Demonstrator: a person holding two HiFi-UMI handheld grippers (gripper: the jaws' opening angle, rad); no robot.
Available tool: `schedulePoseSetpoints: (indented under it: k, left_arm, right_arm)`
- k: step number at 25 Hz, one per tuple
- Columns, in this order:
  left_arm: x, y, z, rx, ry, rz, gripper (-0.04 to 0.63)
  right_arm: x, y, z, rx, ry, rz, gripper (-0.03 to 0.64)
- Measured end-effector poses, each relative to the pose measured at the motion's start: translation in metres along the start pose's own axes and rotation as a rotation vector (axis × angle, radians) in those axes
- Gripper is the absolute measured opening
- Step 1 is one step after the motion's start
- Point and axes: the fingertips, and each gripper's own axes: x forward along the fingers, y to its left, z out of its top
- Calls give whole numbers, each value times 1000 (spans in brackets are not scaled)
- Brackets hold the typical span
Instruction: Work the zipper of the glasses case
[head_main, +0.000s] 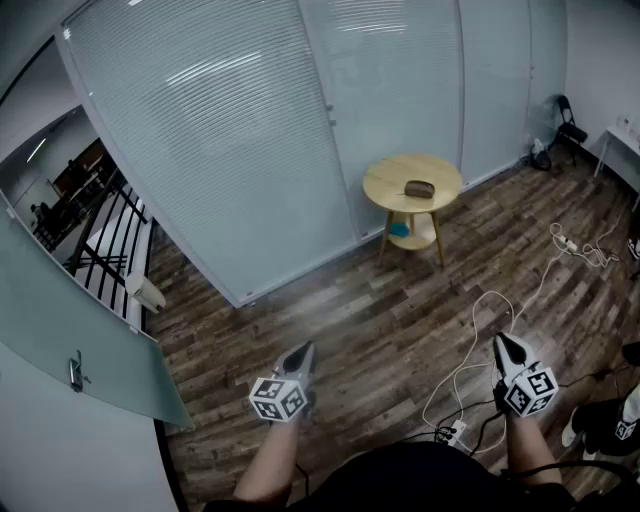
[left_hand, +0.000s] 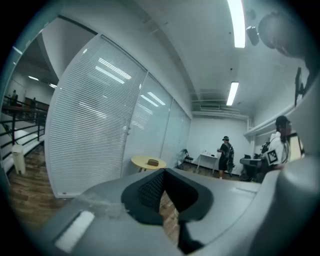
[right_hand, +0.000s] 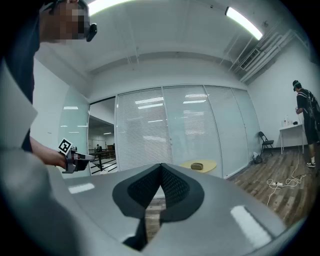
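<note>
The work on the zipper had not yet begun: the glasses case (head_main: 418, 188) lay on the round wooden table (head_main: 383, 186), well apart from both grippers. The left gripper (head_main: 302, 352) and right gripper (head_main: 503, 346) hung over the plank floor (head_main: 380, 330), jaws pressed together on nothing. The next move, by my judgement, called for approaching the table and parting the jaws

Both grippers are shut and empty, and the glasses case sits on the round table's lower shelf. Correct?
No: the head view shows the glasses case on top of the round table, not its lower shelf. The left gripper and right gripper are shut and empty.
</note>
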Motion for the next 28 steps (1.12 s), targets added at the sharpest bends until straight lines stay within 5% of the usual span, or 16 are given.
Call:
schedulePoseSetpoints:
  k: [3, 7, 15, 28]
  left_arm:
    - [4, -11, -13, -22, -41, 43, 2]
    - [21, -29, -27, -40, -11, -2, 2]
    - [92, -38, -29, 35, 2, -11, 2]
    - [304, 73, 57, 101, -14, -155, 2]
  right_arm:
    - [16, -12, -5, -4, 17, 54, 5]
    - [14, -20, -22, -32, 47, 93, 5]
    - [29, -68, -34, 15, 28, -22, 6]
    - [245, -116, 25, -7, 10, -88, 6]
